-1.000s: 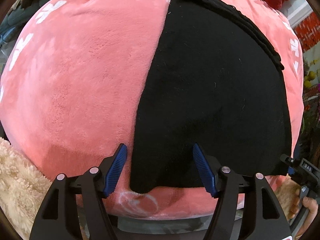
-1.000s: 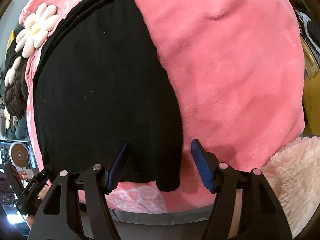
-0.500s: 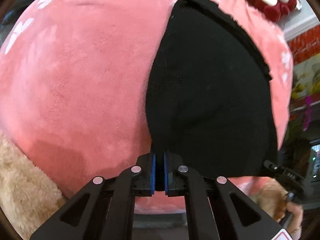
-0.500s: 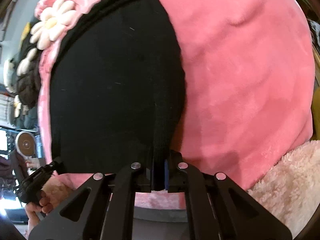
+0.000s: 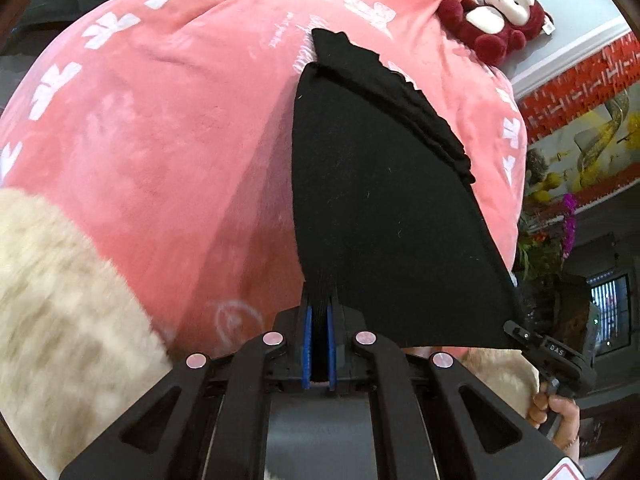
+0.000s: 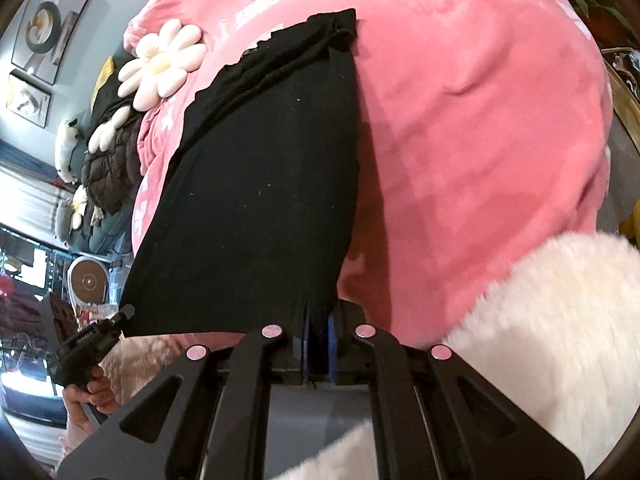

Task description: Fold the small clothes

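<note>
A pink plush blanket with white prints covers the bed under me, and a grey wall with pictures is behind it. My left hand-held gripper is closed tight on the near corner of the black garment; the cloth is bunched between the blue pads. My right hand-held gripper is closed in the same way on the other near corner of this garment. From both corners the black cloth rises off the blanket and runs away toward 12 o'clock, where its far hem lies wrinkled on the pink surface. In the left view my right hand shows at 4 o'clock. A red and white monkey toy sits at 1 o'clock. In the right view a white flower cushion lies at 10 o'clock, just beside the hem. My fluffy cream sleeve is at 4 o'clock.
</note>
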Tool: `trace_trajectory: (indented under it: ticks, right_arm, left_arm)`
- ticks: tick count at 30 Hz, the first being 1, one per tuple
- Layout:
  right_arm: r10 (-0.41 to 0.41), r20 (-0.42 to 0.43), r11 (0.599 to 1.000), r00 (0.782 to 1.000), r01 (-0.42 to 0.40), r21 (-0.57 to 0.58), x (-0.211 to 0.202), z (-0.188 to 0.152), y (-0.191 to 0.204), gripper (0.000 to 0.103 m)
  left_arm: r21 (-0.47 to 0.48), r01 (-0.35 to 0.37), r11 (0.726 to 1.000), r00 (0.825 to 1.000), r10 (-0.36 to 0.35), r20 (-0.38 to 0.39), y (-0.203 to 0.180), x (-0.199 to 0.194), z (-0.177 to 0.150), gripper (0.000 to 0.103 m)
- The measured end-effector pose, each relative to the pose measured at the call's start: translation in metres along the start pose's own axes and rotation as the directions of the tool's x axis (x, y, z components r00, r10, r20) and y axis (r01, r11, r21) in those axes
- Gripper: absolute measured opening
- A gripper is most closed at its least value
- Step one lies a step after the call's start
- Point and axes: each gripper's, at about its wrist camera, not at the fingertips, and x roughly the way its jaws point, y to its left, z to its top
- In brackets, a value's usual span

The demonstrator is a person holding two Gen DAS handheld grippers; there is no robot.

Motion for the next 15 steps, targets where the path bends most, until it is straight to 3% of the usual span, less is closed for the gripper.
trace_trajectory:
  ticks: [15]
  right_arm:
    - [-0.013, -0.015, 0.998, 1.000, 0.012, -0.060, -0.051, -0.055, 0.006, 0.005]
  left_arm:
    - [0.059, -0.028, 0.998, 0.999, 0.031, -0.045, -0.044, -0.042, -0.046, 0.003]
